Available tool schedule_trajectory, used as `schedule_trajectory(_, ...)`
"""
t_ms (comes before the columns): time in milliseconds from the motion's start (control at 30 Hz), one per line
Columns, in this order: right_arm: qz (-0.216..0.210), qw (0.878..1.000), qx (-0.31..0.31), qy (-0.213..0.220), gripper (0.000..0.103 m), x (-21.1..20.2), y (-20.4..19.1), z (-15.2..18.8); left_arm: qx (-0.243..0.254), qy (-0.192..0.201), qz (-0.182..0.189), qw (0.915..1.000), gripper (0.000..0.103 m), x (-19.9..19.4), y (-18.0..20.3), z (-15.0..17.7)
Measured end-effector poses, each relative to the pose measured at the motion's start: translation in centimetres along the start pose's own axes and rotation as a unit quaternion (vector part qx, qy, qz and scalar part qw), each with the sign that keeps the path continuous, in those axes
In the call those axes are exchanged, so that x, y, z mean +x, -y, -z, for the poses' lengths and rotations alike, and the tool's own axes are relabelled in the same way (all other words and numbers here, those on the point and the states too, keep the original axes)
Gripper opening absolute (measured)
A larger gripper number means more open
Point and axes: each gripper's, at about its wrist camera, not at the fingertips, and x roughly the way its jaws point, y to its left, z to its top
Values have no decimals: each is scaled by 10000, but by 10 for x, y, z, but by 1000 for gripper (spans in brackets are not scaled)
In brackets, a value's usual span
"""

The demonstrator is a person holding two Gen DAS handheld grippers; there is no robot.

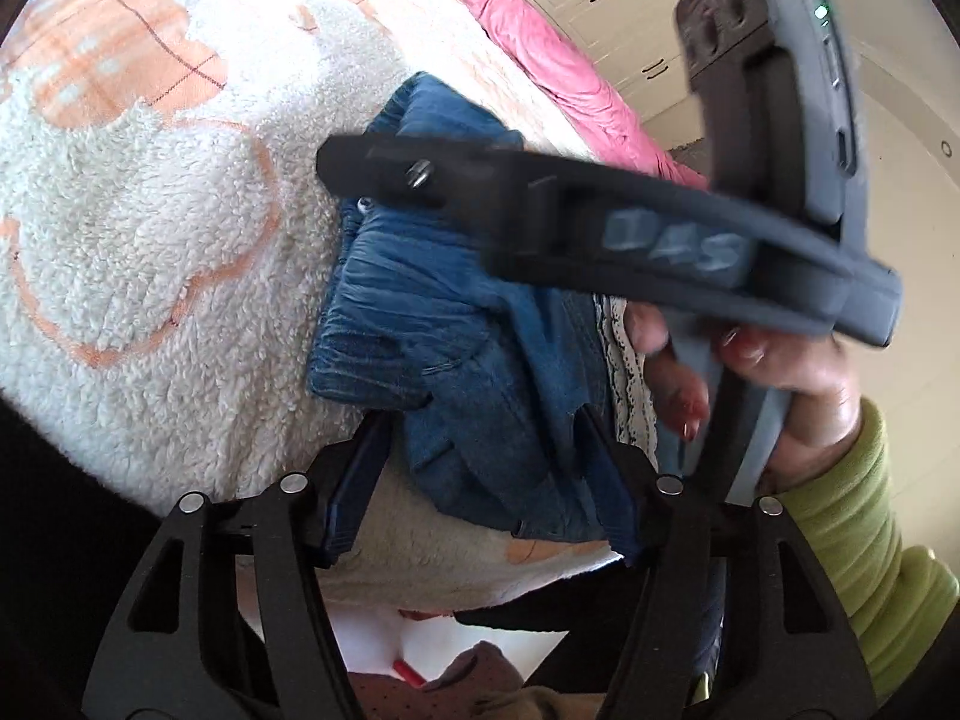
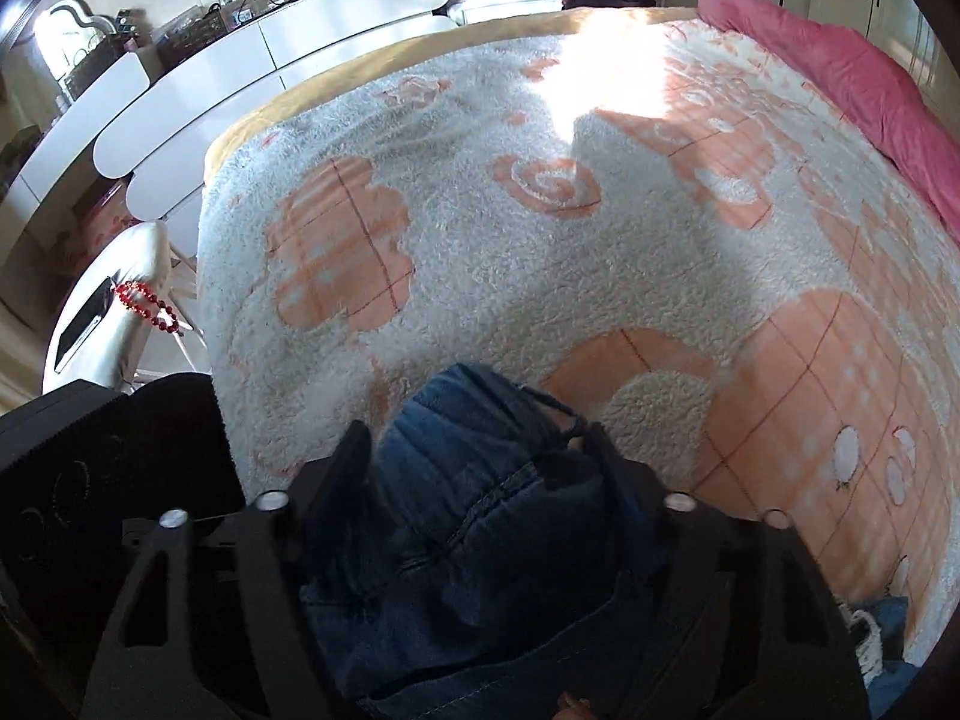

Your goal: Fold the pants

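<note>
The pants are blue jeans (image 1: 456, 324), bunched up at the near edge of a bed with a fluffy white and orange blanket (image 1: 150, 228). My left gripper (image 1: 480, 426) stands open, its fingers either side of the bunched denim. My right gripper crosses the left wrist view from the right, its tip (image 1: 342, 162) over the jeans' waistband, held by a hand in a green sleeve. In the right wrist view the right gripper (image 2: 480, 438) is open with the jeans (image 2: 474, 516) bunched between and under its fingers. Whether either one pinches cloth is unclear.
A pink duvet (image 2: 852, 72) lies along the bed's far right side. White dressers (image 2: 270, 42) with clutter stand beyond the bed's left. A white chair with red beads (image 2: 144, 300) stands at the left. Wardrobe doors (image 1: 600, 12) are behind the bed.
</note>
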Motion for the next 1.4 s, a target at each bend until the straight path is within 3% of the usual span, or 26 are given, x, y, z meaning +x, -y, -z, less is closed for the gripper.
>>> schedule_trajectory(133, -234, 9985, 295, 397, 40, -18, 11, 13, 31, 101, -78, 9999, 56, -3, 6, -2)
schedule_trajectory(233, -488, 9947, 572, 701, 36, -40, 24, 20, 126, 155, -87, 9998, 56, -6, 16, -4)
schedule_trajectory(433, -612, 9848, 827, 1396, 36, -104, 51, 48, 527, 200, 84, 9984, 56, -6, 57, -11)
schedule_trajectory(700, -695, 9684, 1513, 1856, 37, -152, 104, 103, 1173, -110, 200, 9928, 56, 29, 121, -7)
schedule_trajectory(833, -636, 9604, 1802, 2028, 45, -164, 125, 134, 1459, -345, 200, 9885, 60, 55, 150, -1)
schedule_trajectory(900, -696, 9495, 2158, 2168, 54, -172, 141, 156, 1604, -516, 242, 9854, 62, 64, 160, 5)
schedule_trajectory(1000, -737, 9257, 2784, 2453, 58, -185, 165, 189, 1798, -768, 282, 9803, 62, 81, 166, 15)
schedule_trajectory(1100, -336, 9307, 2786, 2346, 60, -187, 165, 204, 1908, -1023, 299, 9758, 64, 95, 170, 26)
schedule_trajectory(1200, 26, 9458, 2584, 1969, 61, -175, 152, 205, 2071, -1106, 182, 9719, 68, 103, 173, 34)
schedule_trajectory(1267, 619, 9534, 2456, 1641, 61, -164, 149, 207, 2079, -1126, 163, 9715, 68, 105, 172, 37)
schedule_trajectory(1333, 927, 9548, 2453, 1401, 62, -156, 153, 218, 2102, -1127, 166, 9710, 68, 106, 173, 40)
schedule_trajectory(1400, 911, 9510, 2625, 1354, 62, -150, 162, 229, 2106, -1122, 172, 9710, 68, 106, 172, 41)
